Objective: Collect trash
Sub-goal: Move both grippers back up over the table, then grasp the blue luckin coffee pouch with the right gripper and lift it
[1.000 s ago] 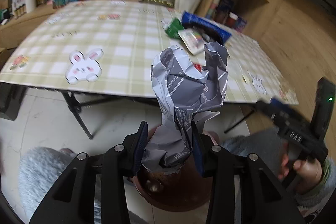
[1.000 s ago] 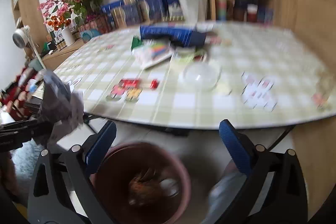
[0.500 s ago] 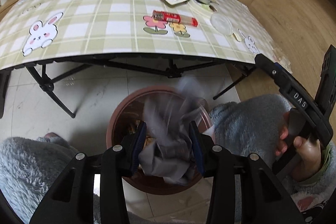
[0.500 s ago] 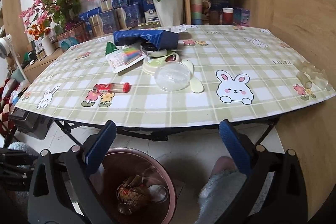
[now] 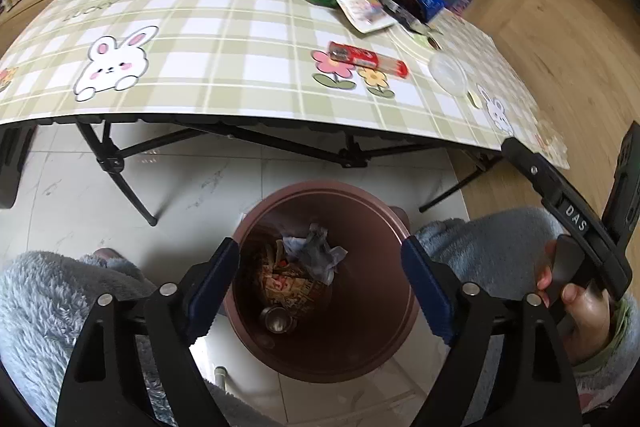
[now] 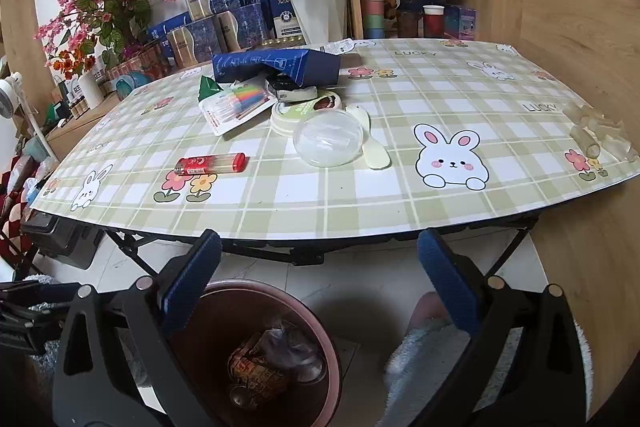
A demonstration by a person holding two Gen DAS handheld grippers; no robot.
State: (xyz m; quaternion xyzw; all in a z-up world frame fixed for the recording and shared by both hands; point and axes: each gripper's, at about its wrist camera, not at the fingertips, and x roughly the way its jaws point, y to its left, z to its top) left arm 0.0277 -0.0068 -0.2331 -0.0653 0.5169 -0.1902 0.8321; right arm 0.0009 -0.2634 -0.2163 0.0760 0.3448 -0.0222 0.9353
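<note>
Left claw (image 5: pixel 320 275) springs open, empty, wrapper (image 5: pixel 316 253) dropped into the bin (image 5: pixel 384 347) at lower centre; right claw (image 6: pixel 320 283) gapes empty.

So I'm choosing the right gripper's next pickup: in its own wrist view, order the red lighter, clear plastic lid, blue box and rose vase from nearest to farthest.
1. Clear plastic lid, centre, and red lighter, left: too close to call.
2. Blue box, behind the clutter.
3. Rose vase, beyond the table's far edge.
</note>
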